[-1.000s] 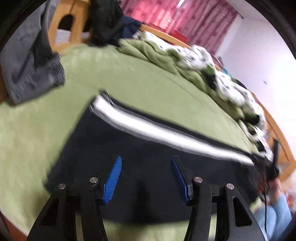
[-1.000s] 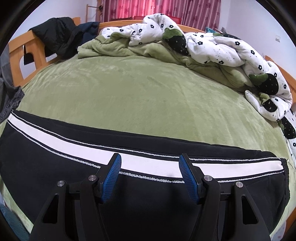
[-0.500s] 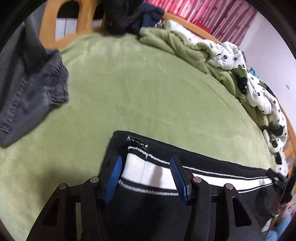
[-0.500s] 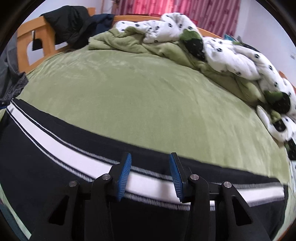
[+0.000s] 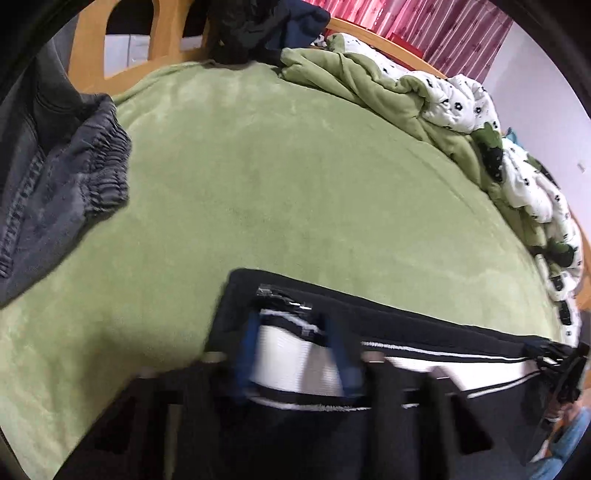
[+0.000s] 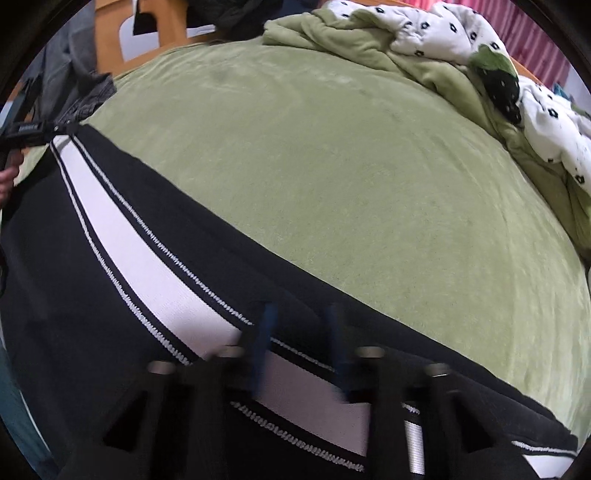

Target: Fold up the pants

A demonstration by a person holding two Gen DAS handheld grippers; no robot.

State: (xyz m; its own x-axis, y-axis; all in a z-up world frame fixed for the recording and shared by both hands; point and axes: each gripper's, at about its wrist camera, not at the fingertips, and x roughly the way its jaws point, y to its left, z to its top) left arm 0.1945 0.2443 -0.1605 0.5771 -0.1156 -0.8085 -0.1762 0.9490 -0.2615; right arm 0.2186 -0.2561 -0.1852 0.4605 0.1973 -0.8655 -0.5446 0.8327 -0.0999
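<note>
Black pants (image 5: 417, 328) with a white side stripe (image 6: 122, 236) lie along the near edge of the green bed. My left gripper (image 5: 291, 325) is open, its blue pads straddling the stripe at the pants' left end by a small zip. My right gripper (image 6: 299, 314) is open but narrow, its pads straddling the stripe further along. Both are blurred by motion. The right gripper shows small at the far right of the left wrist view (image 5: 565, 373); the left one shows at the far left of the right wrist view (image 6: 26, 133).
Grey trousers (image 5: 62, 173) hang over the wooden bed frame (image 5: 88, 55) at the left. A crumpled green blanket (image 5: 354, 74) and white dotted duvet (image 5: 532, 184) run along the far side. Dark clothes (image 5: 255, 26) lie at the headboard.
Both grippers have narrowed and dropped lower onto the pants' stripe. The right gripper has slid along the stripe and turned left.
</note>
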